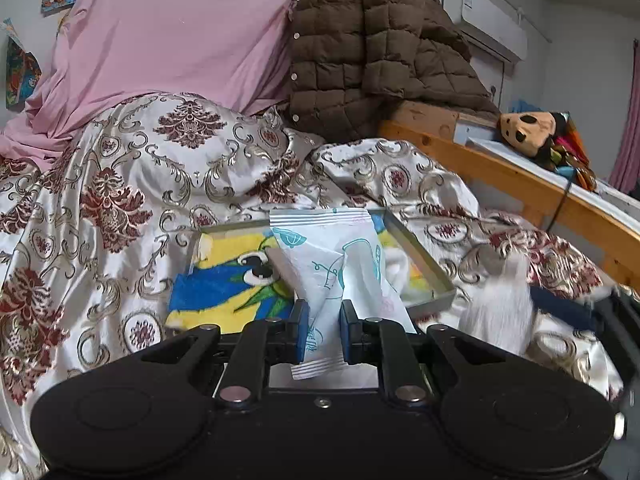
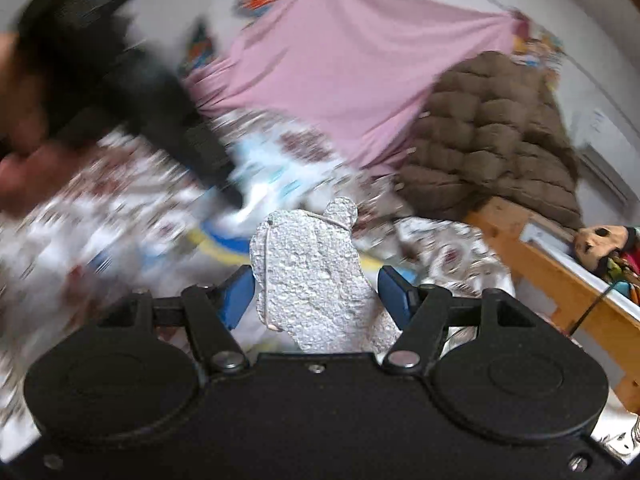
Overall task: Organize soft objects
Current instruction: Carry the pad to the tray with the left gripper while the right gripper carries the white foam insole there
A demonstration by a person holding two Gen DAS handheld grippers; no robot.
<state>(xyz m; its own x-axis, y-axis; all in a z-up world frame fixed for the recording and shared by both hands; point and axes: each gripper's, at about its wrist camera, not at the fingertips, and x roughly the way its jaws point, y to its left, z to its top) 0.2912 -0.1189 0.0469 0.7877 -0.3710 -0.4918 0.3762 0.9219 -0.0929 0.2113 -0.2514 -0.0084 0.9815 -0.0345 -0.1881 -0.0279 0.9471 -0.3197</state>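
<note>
My left gripper [image 1: 323,330] is shut on a white and teal tissue pack [image 1: 340,264] and holds it over a grey tray [image 1: 420,256]. A blue and yellow cartoon towel [image 1: 228,284] lies in the tray and hangs over its left rim. My right gripper [image 2: 316,292] stands between its blue pads around a white fluffy sock with a round ear shape [image 2: 312,276]. The pads are set wide and the sock stays sharp between them while the room is blurred. In the left wrist view the sock shows as a white blur [image 1: 500,300] right of the tray.
A patterned satin bedspread [image 1: 120,200] covers the bed. A pink sheet [image 1: 168,28] and a brown quilted jacket [image 1: 372,48] hang behind. A wooden bed rail [image 1: 500,176] carries a plush toy [image 1: 532,132] at the right.
</note>
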